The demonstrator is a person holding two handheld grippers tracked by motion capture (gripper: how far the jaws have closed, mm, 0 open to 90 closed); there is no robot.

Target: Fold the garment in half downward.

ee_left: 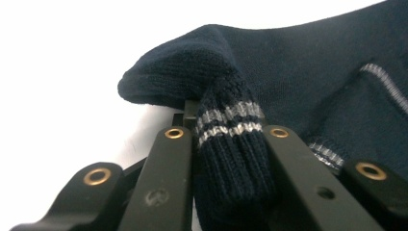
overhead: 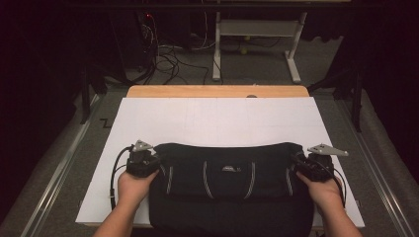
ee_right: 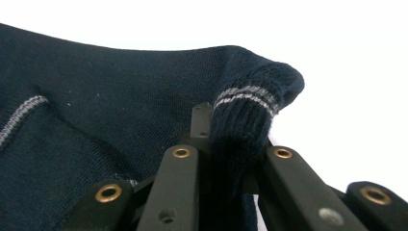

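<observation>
**Sweater gripped at both corners on the desk**

Sweater [overhead: 230, 190], dark navy knit with thin pale stripes, lies folded flat at the near edge of the desk [overhead: 217, 91], on a white sheet [overhead: 217, 121] that covers most of the wooden top. I see it from above as a wide dark block, its near part reaching the desk's front edge between the person's two forearms.

My left claw [overhead: 148, 163] sits at the sweater's far left corner, held in the left hand [overhead: 132, 186]. In the left gripper view the left claw [ee_left: 231, 139] has its two black jaws drawn close together on a ribbed cuff [ee_left: 231, 144] with two grey bands. The jaws press on the knit from both sides, and the fabric bunches up above them into a rounded fold. The white sheet shows bright behind it.

My right claw [overhead: 302, 165] sits at the far right corner, held in the right hand [overhead: 323, 190]. In the right gripper view the right claw [ee_right: 235, 144] is likewise nearly closed, its jaws pinching a second ribbed cuff [ee_right: 243, 120] with the same two grey bands. The body of the sweater spreads off to the left of that view, with one pale stripe running across it.

Each claw carries a grey three-cornered plate on top, and a black cable [overhead: 114, 177] loops away from the left one. Beyond the desk, the floor holds tangled cables [overhead: 168, 59] and the white legs of another table frame [overhead: 257, 44].
</observation>
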